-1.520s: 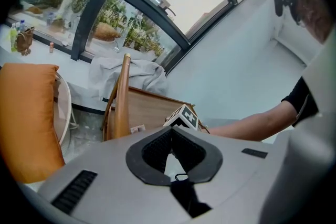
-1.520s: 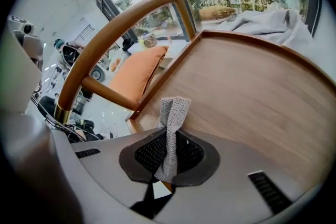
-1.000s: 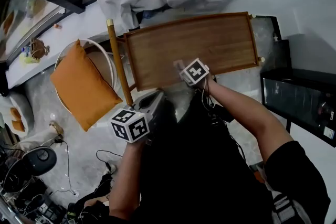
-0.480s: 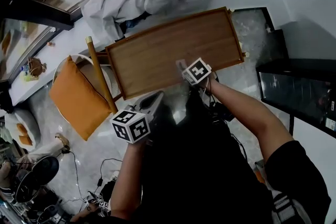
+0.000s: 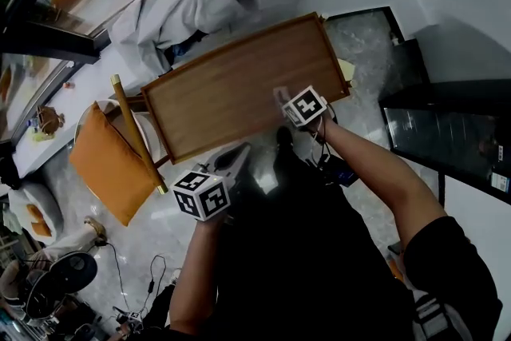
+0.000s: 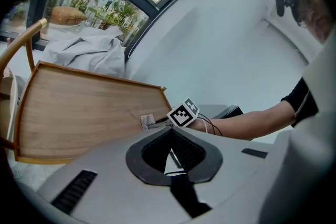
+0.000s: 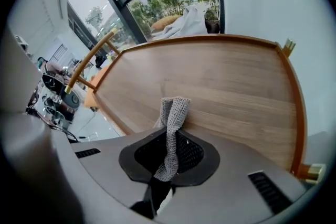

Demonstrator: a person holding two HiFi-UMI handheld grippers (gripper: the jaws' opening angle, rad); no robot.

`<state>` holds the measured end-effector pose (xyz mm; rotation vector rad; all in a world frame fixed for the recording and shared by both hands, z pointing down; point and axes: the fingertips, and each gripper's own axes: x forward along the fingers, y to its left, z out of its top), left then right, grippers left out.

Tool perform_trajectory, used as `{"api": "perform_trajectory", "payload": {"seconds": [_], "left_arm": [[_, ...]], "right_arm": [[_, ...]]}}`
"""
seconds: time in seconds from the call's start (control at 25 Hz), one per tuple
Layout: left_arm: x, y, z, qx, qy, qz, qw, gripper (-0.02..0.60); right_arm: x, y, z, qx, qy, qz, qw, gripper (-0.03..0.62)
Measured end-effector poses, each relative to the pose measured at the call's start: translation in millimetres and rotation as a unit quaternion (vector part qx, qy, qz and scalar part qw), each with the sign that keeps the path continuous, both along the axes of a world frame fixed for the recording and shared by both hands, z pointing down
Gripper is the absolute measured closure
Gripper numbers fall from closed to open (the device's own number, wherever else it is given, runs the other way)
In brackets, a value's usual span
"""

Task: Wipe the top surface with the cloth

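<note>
You had the cloth (image 7: 175, 112) pressed to the top (image 7: 226, 81), just ahead of the right gripper (image 7: 170, 136).

The right gripper's jaws were clamped on the grey cloth, whose free end stood out in front and touched the wood near the edge closest to you, likely so the fabric rather than the jaws would rub the surface. The left gripper (image 6: 170, 148) had its jaws together with nothing between them, and you kept it back off the top, short of the near rim, probably to leave the wiping path free. The top is tray-like, with a raised rim (image 7: 294, 97); it held only the cloth. A heap of white fabric (image 5: 176, 4) lay beyond its far side, and an orange cushion (image 5: 108, 164) sat left of the left gripper.
</note>
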<state>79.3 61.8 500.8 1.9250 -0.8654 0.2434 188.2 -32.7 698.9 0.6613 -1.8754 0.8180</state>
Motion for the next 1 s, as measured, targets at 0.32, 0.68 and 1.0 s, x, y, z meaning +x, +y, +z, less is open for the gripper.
{"api": "perform_trajectory", "payload": {"seconds": [0.32,0.68,1.0], "left_arm": [[37,-15,2,0.001,0.008,0.027,0.9996,0.571],[49,-28,-5,0.015,0.014,0.048,0.9987,0.571],[30,-26,-9,0.025,0.016,0.034,0.999,0.571]], "right_arm": [[69,-22,-6,0.026,0.039,0.027,0.999,0.553],[131,-32,-10,0.048,0.123,0.074,0.989,0.553],[166,-38,-14,0.09,0.209,0.122,0.966,0.553]]}}
